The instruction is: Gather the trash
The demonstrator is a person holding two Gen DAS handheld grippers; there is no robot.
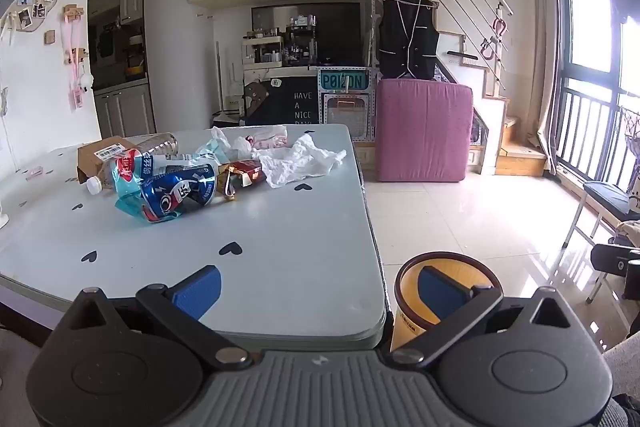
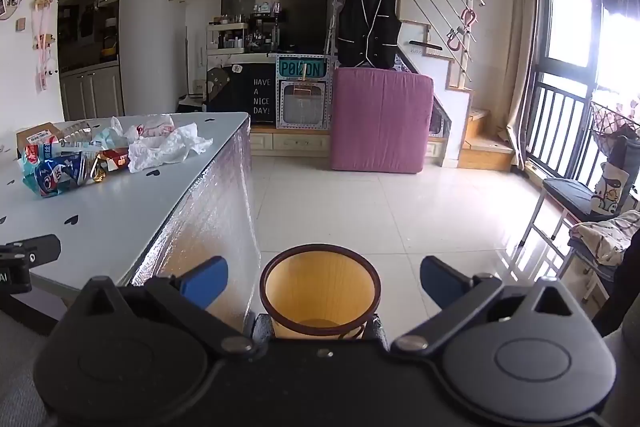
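Both hand-held grippers are spread as wide as they go with nothing in them: left hand-held gripper hovering over the near edge of the pale grey worktop with black heart prints, right hand-held gripper out over the floor above the round yellow bin with the dark rim.

The trash sits in one heap toward the far left of the worktop. Risk I see: it's all tangled. Grab the crushed blue drink can and the teal plastic wrapper under it probably drags along and drops on the floor. The crumpled white tissue is floppy, so a shallow pinch may slip. The clear plastic bottle with the white cap could roll if nudged.
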